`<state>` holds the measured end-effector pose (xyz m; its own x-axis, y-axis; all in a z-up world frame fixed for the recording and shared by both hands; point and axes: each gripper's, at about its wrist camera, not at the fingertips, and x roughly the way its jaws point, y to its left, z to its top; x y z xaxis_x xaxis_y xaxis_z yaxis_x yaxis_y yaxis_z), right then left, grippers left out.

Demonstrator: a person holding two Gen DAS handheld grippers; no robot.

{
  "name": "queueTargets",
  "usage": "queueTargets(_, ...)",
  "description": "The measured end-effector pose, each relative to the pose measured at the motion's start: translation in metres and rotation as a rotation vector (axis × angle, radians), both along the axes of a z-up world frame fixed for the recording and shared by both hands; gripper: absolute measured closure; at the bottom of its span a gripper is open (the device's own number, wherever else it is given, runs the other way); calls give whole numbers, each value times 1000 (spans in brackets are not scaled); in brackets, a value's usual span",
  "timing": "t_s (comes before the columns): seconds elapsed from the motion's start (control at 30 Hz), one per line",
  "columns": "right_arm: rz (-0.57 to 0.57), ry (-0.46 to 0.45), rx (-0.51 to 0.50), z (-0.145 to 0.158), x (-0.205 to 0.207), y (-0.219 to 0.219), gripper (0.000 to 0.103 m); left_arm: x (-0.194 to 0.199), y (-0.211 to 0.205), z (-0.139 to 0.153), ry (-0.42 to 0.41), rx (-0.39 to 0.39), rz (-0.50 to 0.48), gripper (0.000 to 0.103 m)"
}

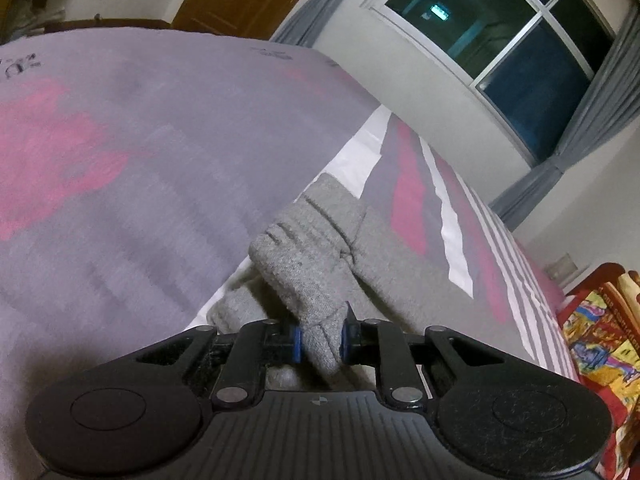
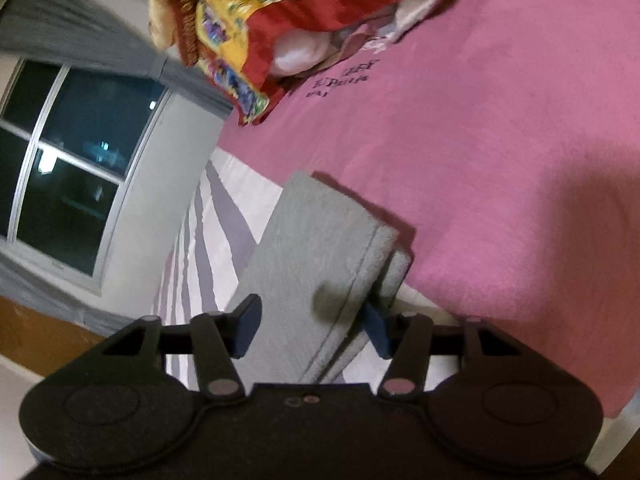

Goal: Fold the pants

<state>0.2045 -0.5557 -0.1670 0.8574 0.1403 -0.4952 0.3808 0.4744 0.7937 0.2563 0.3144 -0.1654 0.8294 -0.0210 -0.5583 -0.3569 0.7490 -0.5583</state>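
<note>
The grey knit pants [image 1: 304, 256] lie bunched on the bed. My left gripper [image 1: 321, 340] is shut on a fold of them, and the cloth is squeezed between its blue pads [image 1: 297, 340]. In the right wrist view a flat, folded leg of the pants [image 2: 320, 248] runs away from me over the pink sheet. My right gripper [image 2: 312, 318] stands open around it, one blue pad at each edge. The cloth between them is not crumpled.
The bed sheet [image 1: 120, 160] has grey, pink and white stripes and looks pink in the right wrist view [image 2: 500, 160]. A red and yellow patterned blanket [image 2: 248, 20] lies heaped at the bed's end [image 1: 600, 340]. A dark window [image 1: 500, 40] with grey curtains stands beyond the bed.
</note>
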Motion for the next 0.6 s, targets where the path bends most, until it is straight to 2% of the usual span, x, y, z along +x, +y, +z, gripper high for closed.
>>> queueTargets(0.07, -2, 23, -21, 1, 2, 1, 79, -6, 0, 4, -10, 3, -1, 85)
queueTargets(0.1, -1, 31, -32, 1, 3, 2, 99, -7, 1, 7, -21, 6, -2, 85)
queueTargets(0.17, 4, 8, -58, 7, 0, 6, 98, -5, 1, 10, -40, 9, 3, 85)
queueTargets(0.23, 24, -39, -96, 14, -2, 10, 98, -5, 1, 9, -18, 33, -7, 85)
queueTargets(0.27, 29, -30, -117, 13, 0, 10, 98, -3, 0, 5, 11, 50, -17, 85)
queueTargets(0.3, 26, 21, -118, 7, 5, 7, 98, -2, 1, 1, 31, 45, -24, 85)
queueTargets(0.33, 22, 84, -88, -3, 10, 2, 99, -3, 3, -2, 30, 29, -20, 85)
queueTargets(0.37, 13, 81, -44, -8, 9, -2, 99, -3, 4, -2, 26, 10, -12, 84)
queueTargets(0.43, -21, 23, -25, 0, -1, -6, 84, -4, 5, -4, 29, 5, -18, 82)
queueTargets(0.47, -47, -21, -33, 7, -11, -7, 69, -4, 4, -4, 32, 18, -29, 82)
queueTargets(0.5, -80, -48, -36, 11, -21, -9, 58, -5, 4, -4, 33, 24, -35, 82)
queueTargets(0.53, -104, -58, -35, 13, -28, -10, 40, -5, 4, -2, 31, 16, -33, 81)
queueTargets(0.57, -118, -58, -28, 12, -35, -13, 36, -6, 3, -1, 30, 7, -24, 80)
queueTargets(0.6, -113, -56, -11, 11, -38, -15, 38, -10, 1, 2, 26, 4, -16, 77)
